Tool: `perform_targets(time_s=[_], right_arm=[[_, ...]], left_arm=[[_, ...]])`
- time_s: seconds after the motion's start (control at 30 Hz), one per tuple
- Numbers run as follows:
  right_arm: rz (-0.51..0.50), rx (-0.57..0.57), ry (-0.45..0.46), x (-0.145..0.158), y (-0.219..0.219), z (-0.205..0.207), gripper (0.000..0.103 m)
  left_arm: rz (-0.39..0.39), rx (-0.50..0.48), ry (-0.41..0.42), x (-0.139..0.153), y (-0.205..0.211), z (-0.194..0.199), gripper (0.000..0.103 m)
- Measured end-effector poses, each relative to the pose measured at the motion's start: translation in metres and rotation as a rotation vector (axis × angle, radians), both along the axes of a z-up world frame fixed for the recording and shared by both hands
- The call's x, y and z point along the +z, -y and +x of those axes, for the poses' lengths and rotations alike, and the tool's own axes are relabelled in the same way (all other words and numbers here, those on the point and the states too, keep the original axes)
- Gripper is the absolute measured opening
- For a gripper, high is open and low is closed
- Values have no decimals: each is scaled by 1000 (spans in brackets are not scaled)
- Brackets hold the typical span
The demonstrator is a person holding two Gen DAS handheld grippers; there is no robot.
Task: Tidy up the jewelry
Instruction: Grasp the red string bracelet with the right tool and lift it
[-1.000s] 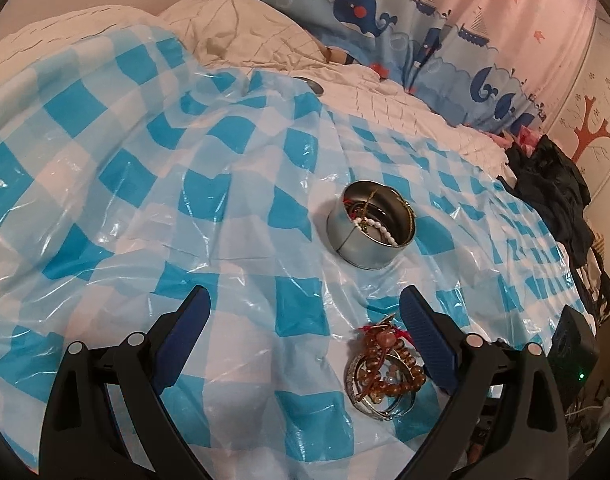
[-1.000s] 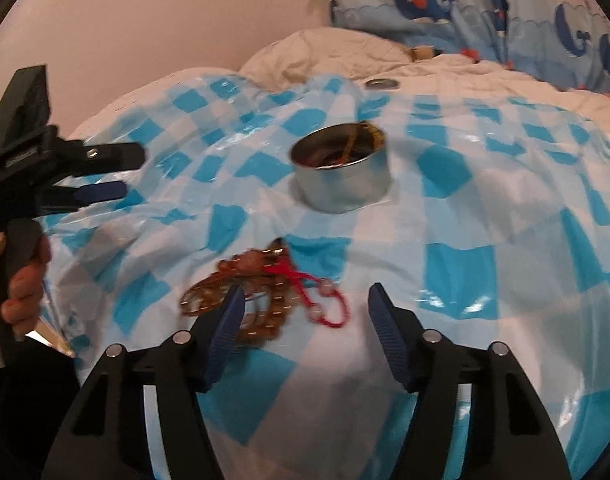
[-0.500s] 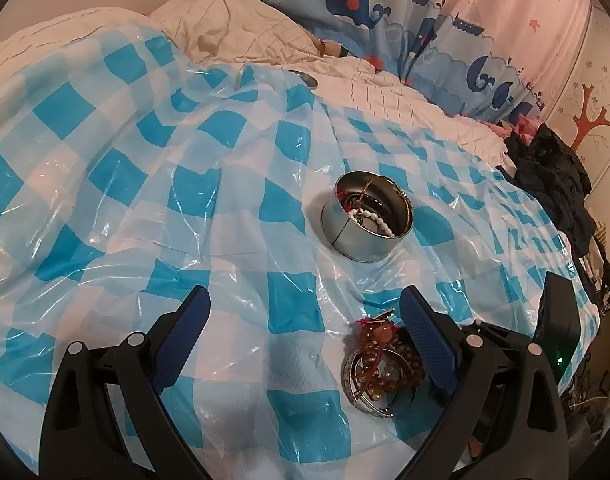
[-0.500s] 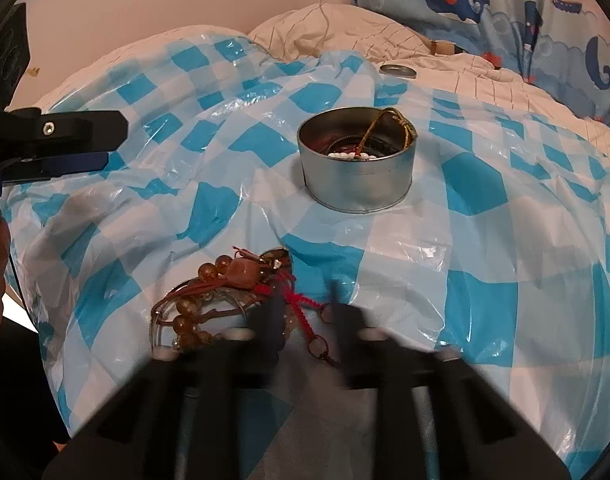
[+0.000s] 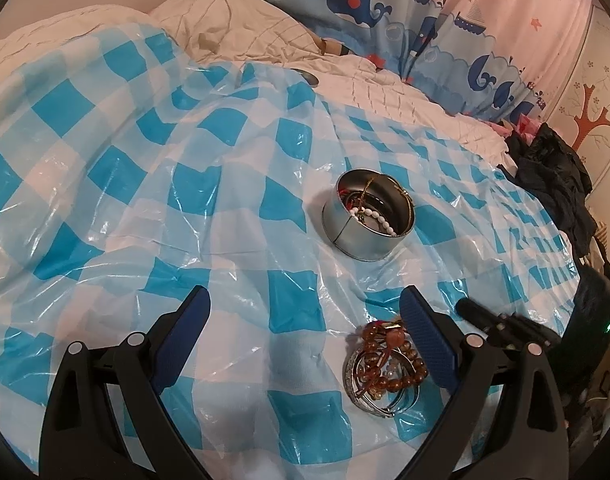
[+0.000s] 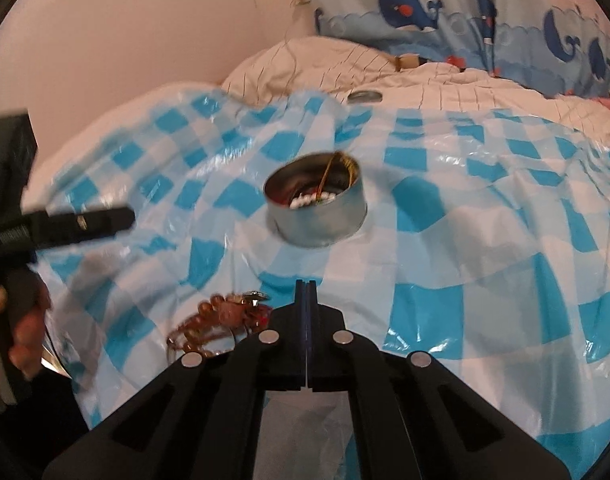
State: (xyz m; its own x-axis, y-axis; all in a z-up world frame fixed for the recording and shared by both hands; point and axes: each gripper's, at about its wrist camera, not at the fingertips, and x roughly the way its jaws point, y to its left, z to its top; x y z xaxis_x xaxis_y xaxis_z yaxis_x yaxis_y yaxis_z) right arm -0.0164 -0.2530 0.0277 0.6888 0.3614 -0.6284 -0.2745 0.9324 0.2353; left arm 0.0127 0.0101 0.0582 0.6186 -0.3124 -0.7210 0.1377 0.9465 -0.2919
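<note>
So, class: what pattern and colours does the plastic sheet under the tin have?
The plastic sheet is a blue-and-white check; clearest in the left wrist view.

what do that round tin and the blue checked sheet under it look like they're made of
Round silver tin: looks like thin bare metal, with a dull grey sheen and a vertical side seam.
Blue-and-white checked sheet: probably thin plastic film; glossy, semi-transparent, with crinkled highlights.

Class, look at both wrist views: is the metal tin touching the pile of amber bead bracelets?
Apart. In the left wrist view, checked plastic sheet shows between the metal tin and the pile of amber bead bracelets; the right wrist view shows the same gap.
</note>
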Motion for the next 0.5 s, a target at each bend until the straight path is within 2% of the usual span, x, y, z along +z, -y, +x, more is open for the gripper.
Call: perform_targets(time_s=[0.17,0.27,0.3,0.37,0.47,0.5], right_arm=[[63,-4,2,7,9,1,0],[64,60,-61,-5,-1,5,3],[34,73,-73,-9,-7,6,30],[-38,65,-64,-14,-16,4,68],[-150,59,-71,-25,-26,4,65],[-174,59,-94,-32,-27,6,53]], left_arm=[[21,-80,-14,-6,17,-1,91],[46,-110,-18,-9,27,-2,92],[51,-111,-22,-11,28,-2,92],[53,-100,-27,-11,27,-2,92],[46,-77,-30,-12,22,0,92],[42,-73,-32,-12,20,1,92]])
